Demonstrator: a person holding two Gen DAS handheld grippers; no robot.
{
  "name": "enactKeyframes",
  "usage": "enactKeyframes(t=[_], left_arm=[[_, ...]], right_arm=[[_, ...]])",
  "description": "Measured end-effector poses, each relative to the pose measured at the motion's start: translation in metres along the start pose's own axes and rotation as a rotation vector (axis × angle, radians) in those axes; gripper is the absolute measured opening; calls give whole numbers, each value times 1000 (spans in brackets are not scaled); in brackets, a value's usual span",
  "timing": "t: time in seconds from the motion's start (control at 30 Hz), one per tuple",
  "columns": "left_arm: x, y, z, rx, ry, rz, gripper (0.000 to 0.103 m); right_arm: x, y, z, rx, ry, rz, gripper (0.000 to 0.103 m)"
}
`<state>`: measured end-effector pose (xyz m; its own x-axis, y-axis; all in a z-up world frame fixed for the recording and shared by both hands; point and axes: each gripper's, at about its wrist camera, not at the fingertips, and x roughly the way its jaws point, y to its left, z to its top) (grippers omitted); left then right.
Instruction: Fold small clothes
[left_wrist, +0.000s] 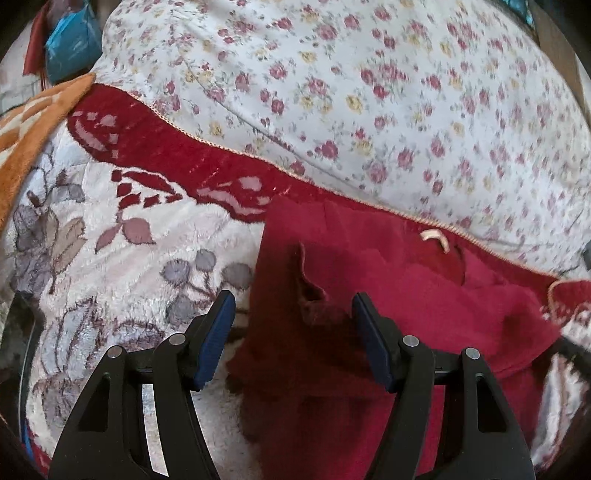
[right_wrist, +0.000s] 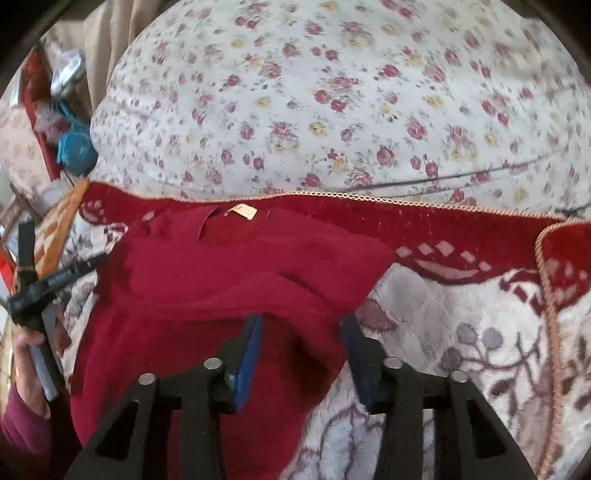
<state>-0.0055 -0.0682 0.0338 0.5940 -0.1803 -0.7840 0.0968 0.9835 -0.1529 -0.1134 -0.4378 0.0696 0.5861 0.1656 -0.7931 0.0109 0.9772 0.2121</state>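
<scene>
A small dark red garment (left_wrist: 369, 295) lies partly folded on a plush white-and-red floral blanket (left_wrist: 110, 258). A cream neck label (left_wrist: 436, 236) shows near its far edge. My left gripper (left_wrist: 293, 314) is open, hovering over the garment's left edge, holding nothing. In the right wrist view the same garment (right_wrist: 221, 266) lies spread with its label (right_wrist: 242, 211) at the far edge. My right gripper (right_wrist: 303, 332) is open over the garment's lower right part, holding nothing. The left gripper (right_wrist: 48, 280) shows at the far left, held by a hand.
A big cushion in white fabric with small roses (left_wrist: 369, 92) rises behind the blanket and also shows in the right wrist view (right_wrist: 332, 92). An orange patterned cloth (left_wrist: 33, 129) lies left. Blue and red clutter (left_wrist: 70, 40) sits far left.
</scene>
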Motion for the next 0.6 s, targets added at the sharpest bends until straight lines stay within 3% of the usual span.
enactKeyframes(t=[0.13, 0.23, 0.3, 0.33, 0.47, 0.5, 0.53, 0.6], left_arm=[[7, 4, -3, -2, 25, 11, 66], [7, 9, -1, -24, 27, 1, 66], [5, 9, -1, -26, 23, 0, 66], [3, 9, -1, -25, 20, -1, 66], [-5, 10, 1, -44, -12, -17, 66], [-6, 10, 1, -45, -16, -19, 66], [-7, 10, 2, -44, -19, -19, 66], [-4, 8, 1, -36, -11, -12, 66]], right_arm=[[9, -2, -4, -2, 2, 50, 23], [23, 0, -26, -78, 136, 7, 16], [18, -7, -34, -97, 159, -25, 14], [12, -15, -37, -62, 173, 10, 14], [-17, -30, -28, 5, 91, 42, 15], [-22, -34, -20, 40, 53, 46, 28], [-22, -36, -13, 75, 29, 49, 55], [-13, -42, 3, 170, -11, 43, 77]])
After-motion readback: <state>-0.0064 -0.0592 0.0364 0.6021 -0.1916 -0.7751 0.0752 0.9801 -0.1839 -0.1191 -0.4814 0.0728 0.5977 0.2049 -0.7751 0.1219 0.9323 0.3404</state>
